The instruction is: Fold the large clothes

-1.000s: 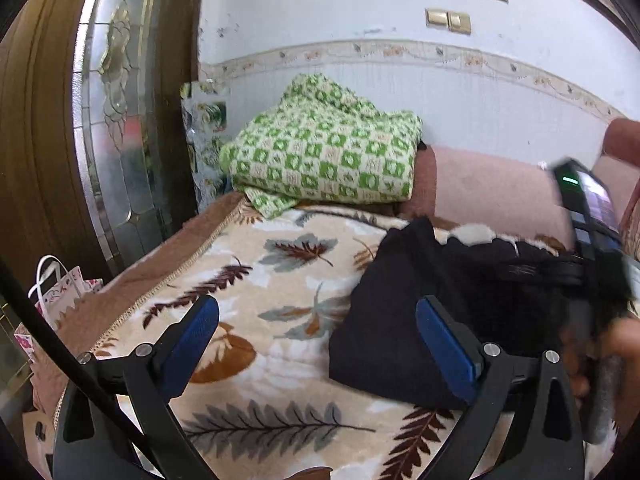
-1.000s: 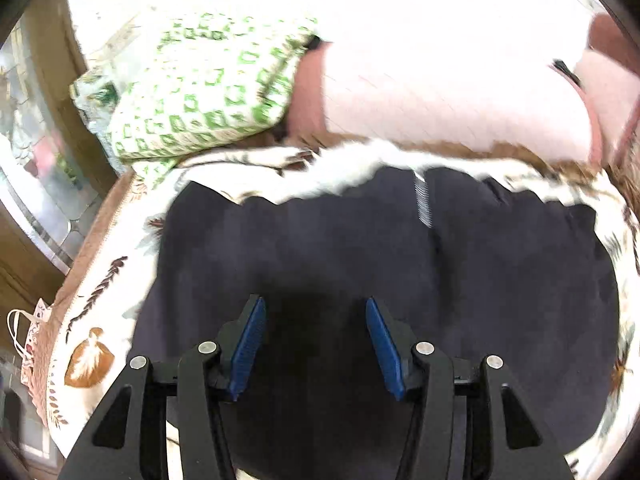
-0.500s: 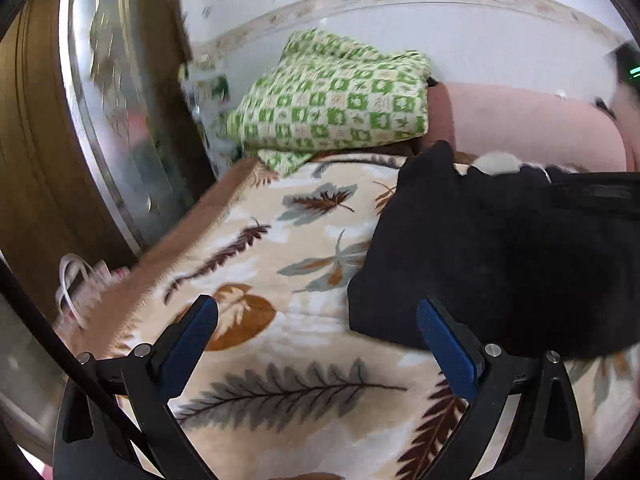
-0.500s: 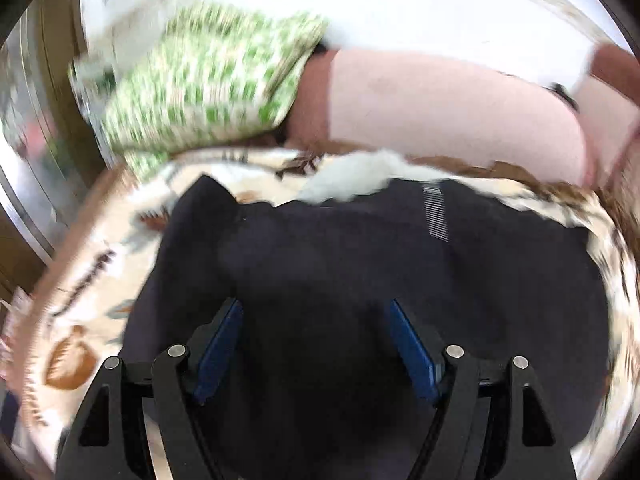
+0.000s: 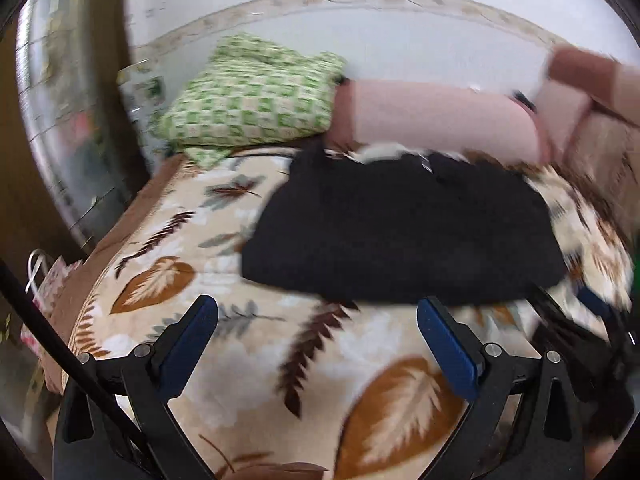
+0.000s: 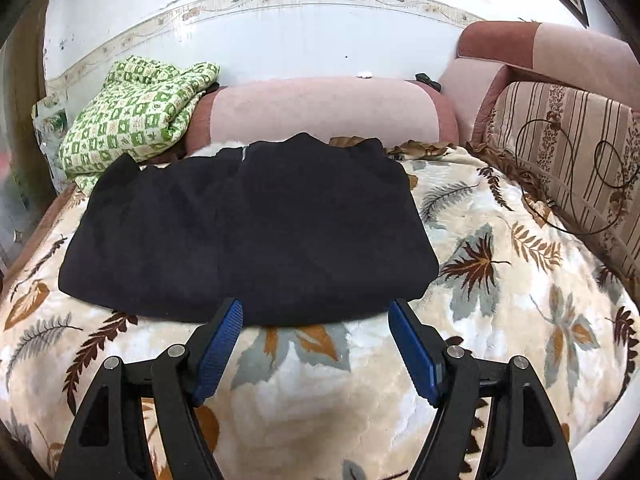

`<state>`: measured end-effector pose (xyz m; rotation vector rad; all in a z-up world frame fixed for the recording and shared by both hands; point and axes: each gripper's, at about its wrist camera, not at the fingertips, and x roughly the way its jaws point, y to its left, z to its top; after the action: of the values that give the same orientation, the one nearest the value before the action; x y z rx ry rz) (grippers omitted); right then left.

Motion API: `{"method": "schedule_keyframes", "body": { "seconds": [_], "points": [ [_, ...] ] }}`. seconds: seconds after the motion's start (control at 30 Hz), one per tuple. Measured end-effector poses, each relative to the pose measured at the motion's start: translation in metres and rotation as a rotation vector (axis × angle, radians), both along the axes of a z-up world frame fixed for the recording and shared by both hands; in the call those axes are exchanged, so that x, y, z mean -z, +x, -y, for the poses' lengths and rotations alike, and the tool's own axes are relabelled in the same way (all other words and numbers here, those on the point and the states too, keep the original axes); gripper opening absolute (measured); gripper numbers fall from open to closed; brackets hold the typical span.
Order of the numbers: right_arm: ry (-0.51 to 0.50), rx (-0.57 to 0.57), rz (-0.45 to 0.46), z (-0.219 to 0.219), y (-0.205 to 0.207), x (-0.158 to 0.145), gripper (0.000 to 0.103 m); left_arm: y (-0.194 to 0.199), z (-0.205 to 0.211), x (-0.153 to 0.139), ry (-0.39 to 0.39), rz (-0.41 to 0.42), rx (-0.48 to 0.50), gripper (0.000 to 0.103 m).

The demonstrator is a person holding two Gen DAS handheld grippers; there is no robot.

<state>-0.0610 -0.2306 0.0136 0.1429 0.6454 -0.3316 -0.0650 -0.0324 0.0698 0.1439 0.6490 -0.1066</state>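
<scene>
A folded black garment (image 6: 248, 236) lies flat on the leaf-patterned blanket (image 6: 500, 280); it also shows in the left wrist view (image 5: 400, 232). My right gripper (image 6: 316, 316) is open and empty, its fingertips just short of the garment's near edge. My left gripper (image 5: 318, 320) is open and empty, hovering over the blanket (image 5: 240, 360) in front of the garment. The right gripper's body (image 5: 592, 332) shows blurred at the right of the left wrist view.
A green checkered folded blanket (image 6: 136, 116) lies at the back left beside a pink bolster (image 6: 320, 112). A striped cushion (image 6: 568, 148) and pink sofa arm (image 6: 540, 52) stand at the right. A glass door panel (image 5: 60, 120) and a paper bag (image 5: 48, 288) are at the left.
Both grippers have pulled back from the garment toward the near edge of the bed. The right gripper's jaws have opened wider. The garment lies flat and folded.
</scene>
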Motion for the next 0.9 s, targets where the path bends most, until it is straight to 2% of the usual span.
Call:
{"method": "schedule_keyframes", "body": {
  "seconds": [0.13,0.27,0.47,0.9],
  "points": [
    [-0.024,-0.008,-0.022,-0.01,0.0,0.003,0.079,-0.019,0.009,0.003,-0.018,0.04,-0.007,0.1],
    [-0.067,0.005,-0.026,-0.014,-0.008,0.004,0.079,-0.019,0.013,0.006,-0.043,-0.01,0.022,0.1],
    [-0.168,0.025,0.023,-0.025,-0.019,-0.008,0.082,-0.017,0.013,0.009,-0.048,-0.033,0.015,0.1],
    [-0.225,-0.016,-0.013,-0.044,-0.018,-0.003,0.083,-0.015,0.015,0.023,-0.031,-0.077,0.031,0.1]
  ]
}}
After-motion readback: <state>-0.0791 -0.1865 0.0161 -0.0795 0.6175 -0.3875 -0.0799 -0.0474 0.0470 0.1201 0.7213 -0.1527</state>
